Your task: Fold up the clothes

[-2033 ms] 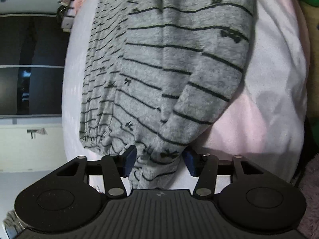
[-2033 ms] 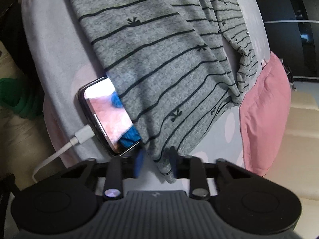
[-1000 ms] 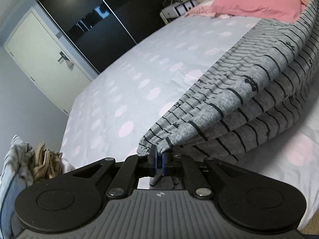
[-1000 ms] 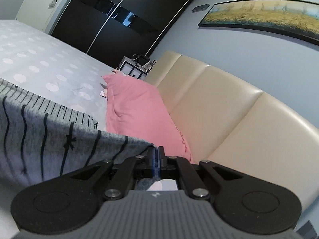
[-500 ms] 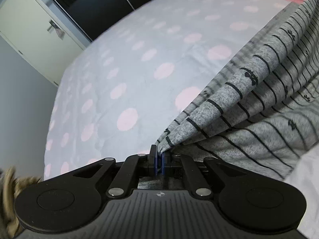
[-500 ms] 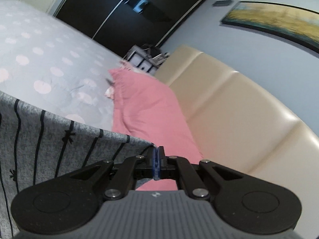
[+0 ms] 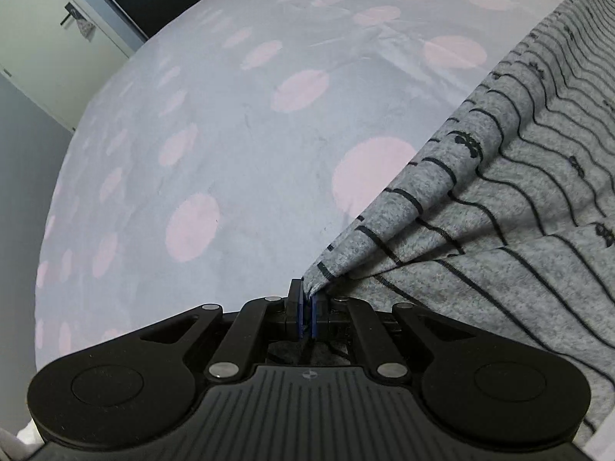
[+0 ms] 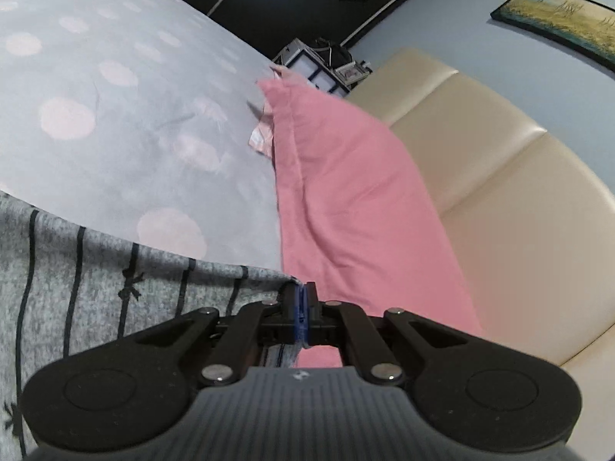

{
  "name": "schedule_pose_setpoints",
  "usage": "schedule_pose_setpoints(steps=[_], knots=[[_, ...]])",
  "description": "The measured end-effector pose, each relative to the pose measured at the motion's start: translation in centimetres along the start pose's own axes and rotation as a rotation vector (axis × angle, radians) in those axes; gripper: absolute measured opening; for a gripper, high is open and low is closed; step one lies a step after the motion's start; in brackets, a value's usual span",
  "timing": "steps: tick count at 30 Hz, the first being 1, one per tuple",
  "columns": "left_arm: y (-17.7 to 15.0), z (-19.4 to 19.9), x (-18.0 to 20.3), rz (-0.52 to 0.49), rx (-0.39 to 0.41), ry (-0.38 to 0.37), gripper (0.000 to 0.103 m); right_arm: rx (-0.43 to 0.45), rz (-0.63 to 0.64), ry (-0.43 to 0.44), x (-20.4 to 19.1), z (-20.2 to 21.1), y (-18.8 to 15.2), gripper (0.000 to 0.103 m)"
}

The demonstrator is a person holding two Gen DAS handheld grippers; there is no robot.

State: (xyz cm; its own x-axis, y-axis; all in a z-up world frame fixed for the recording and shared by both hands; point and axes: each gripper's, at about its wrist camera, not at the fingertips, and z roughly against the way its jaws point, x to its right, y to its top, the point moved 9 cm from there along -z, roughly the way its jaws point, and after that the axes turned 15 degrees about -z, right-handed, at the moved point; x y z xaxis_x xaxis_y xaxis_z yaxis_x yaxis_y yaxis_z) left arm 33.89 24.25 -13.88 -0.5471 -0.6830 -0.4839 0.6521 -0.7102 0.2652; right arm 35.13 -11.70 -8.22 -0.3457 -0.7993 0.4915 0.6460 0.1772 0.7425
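Observation:
A grey garment with thin black stripes and small bow marks (image 7: 511, 207) stretches from my left gripper (image 7: 306, 295) up to the right over the bed. That gripper is shut on a corner of the garment, which bunches into a fold at the blue pads. In the right wrist view the same grey striped garment (image 8: 107, 288) fills the lower left, and my right gripper (image 8: 302, 295) is shut on its edge close to the pink pillow (image 8: 346, 207).
The bed cover (image 7: 215, 146) is pale grey with pink dots. A cream padded headboard (image 8: 499, 192) rises behind the pillow. A dark wardrobe and a cluttered nightstand (image 8: 323, 65) stand beyond the bed; a framed picture (image 8: 557, 19) hangs on the wall.
Both grippers have carried the garment forward and down over the bed. The bed cover looms larger in the left view; the pillow and headboard are closer in the right view.

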Motion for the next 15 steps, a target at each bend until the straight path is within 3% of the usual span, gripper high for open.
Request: schedule_pose_setpoints(steps=[3, 6, 7, 8, 9, 10, 15], knots=[[-0.2, -0.2, -0.3, 0.044, 0.004, 0.014, 0.008, -0.024, -0.029, -0.014, -0.6, -1.2, -0.8, 0.002], [-0.4, 0.3, -0.3, 0.038, -0.009, 0.066, 0.022, -0.050, -0.101, 0.012, -0.6, -1.4, -1.4, 0.004], [-0.5, 0.7, -0.3, 0.033, -0.011, 0.083, 0.030, -0.063, -0.125, 0.040, -0.7, -1.3, -1.5, 0.008], [-0.7, 1.4, -0.5, 0.039, -0.012, 0.101, 0.042, -0.069, -0.140, 0.051, -0.5, -1.0, -1.4, 0.021], [-0.8, 2.1, -0.7, 0.047, -0.008, 0.117, 0.047, -0.068, -0.148, 0.060, -0.3, -0.4, -1.2, 0.033], [-1.0, 3.0, -0.9, 0.056, 0.000, 0.131, 0.049, -0.066, -0.139, 0.081, -0.2, 0.1, -1.1, 0.045], [-3.1, 7.7, -0.7, 0.101, 0.005, 0.146, 0.050, -0.062, -0.154, 0.133, 2.8, 3.7, -1.0, 0.045]])
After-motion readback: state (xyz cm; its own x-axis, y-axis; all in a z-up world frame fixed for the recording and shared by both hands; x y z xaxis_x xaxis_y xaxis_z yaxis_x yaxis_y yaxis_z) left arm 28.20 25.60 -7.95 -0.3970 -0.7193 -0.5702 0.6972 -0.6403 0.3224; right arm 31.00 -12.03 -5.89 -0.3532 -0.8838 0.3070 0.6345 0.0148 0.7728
